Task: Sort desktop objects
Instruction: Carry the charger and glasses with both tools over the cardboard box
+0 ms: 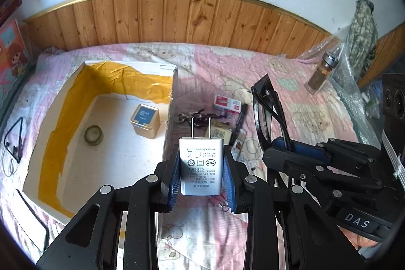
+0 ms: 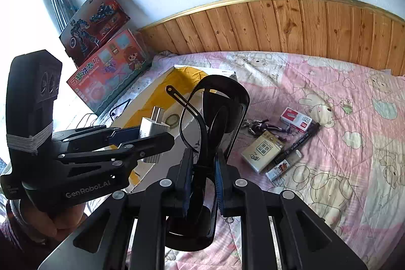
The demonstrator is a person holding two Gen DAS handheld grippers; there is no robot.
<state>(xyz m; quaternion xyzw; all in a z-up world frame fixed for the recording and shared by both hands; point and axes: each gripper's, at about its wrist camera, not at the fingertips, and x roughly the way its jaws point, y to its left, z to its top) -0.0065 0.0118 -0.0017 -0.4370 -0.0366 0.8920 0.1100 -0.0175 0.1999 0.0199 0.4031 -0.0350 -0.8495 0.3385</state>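
Left tongs (image 1: 201,166) clamp white charger (image 1: 201,163) by flat sides, prongs up, above box (image 1: 76,103) right edge. Light, rigid, smooth; side grip sound. Right tongs (image 2: 202,176) pinch black glasses (image 2: 215,118) over bed (image 2: 341,143); fragile, thin frame, likely best held by folded arms, gently.

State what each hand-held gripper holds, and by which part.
Left hand-held gripper: white USB charger, clamped by its two side faces, prongs pointing away. Right hand-held gripper: folded black glasses, pinched across the frame.
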